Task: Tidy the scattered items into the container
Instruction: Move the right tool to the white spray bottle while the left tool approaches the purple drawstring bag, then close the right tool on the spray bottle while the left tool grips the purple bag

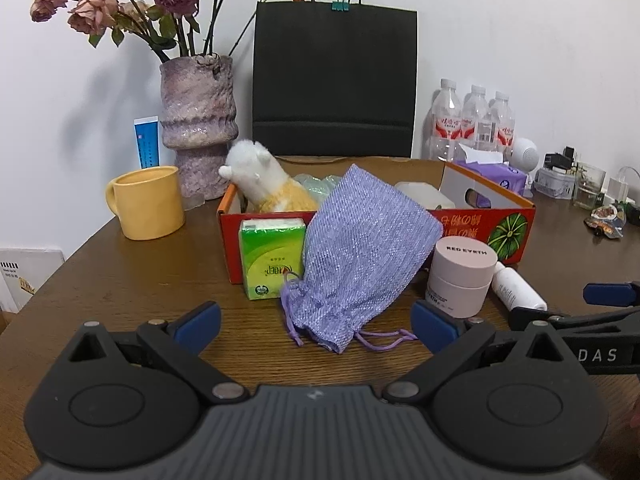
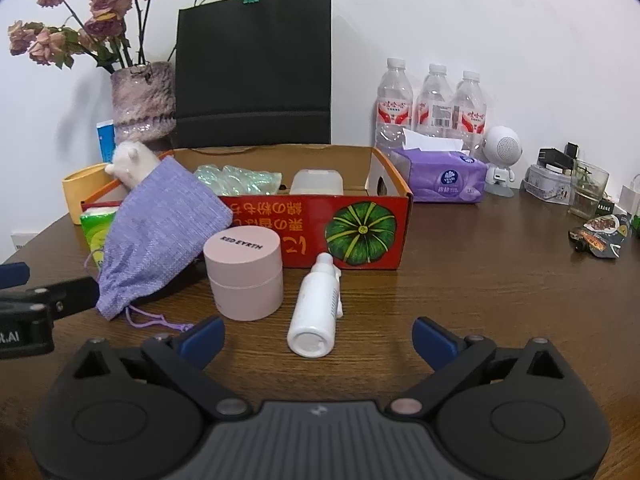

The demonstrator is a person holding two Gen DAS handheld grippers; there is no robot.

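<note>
A red cardboard box stands open on the wooden table, with a white plush toy, a greenish bag and a white case inside. A purple drawstring pouch leans against its front. A green tissue pack, a pink jar and a white bottle lie in front. My left gripper is open, just short of the pouch. My right gripper is open around the bottle's near end.
A yellow mug, a vase of dried roses and a black paper bag stand behind the box. Water bottles, a purple tissue pack, a small white speaker and clutter sit at right.
</note>
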